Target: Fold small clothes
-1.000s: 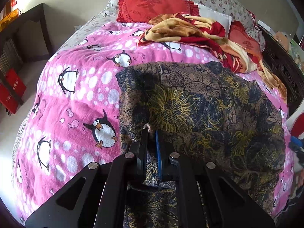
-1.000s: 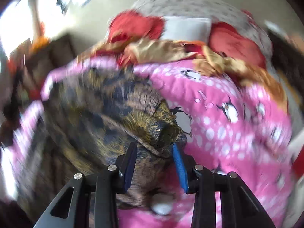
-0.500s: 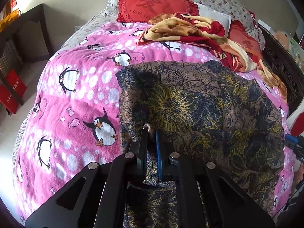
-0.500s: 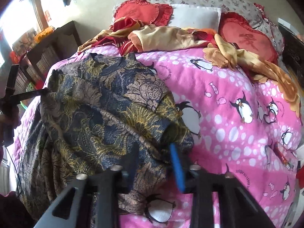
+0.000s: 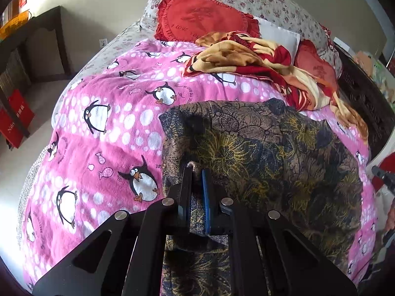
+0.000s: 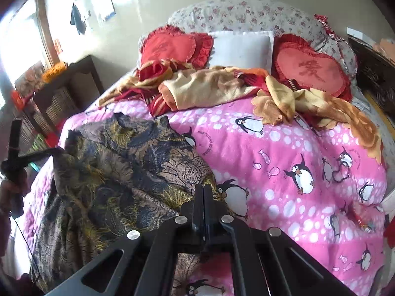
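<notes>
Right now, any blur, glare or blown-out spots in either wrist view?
Left wrist view: sharp, fisheye bends the bed edges; sunlight blows out the bottom-left corner of the pink penguin blanket; the left hand-held gripper throws a shadow on the dark floral garment. Right wrist view: sharp; the window at the left is overexposed, glare on the wall; the right hand-held gripper is crisp.

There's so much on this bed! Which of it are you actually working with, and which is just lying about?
In the job:
dark floral garment, spread on the pink penguin blanket
left gripper, shut on its fabric
right gripper, shut at its edge

Just lying about:
red heart cushions
white pillow
crumpled red and yellow blanket
dark side table
</notes>
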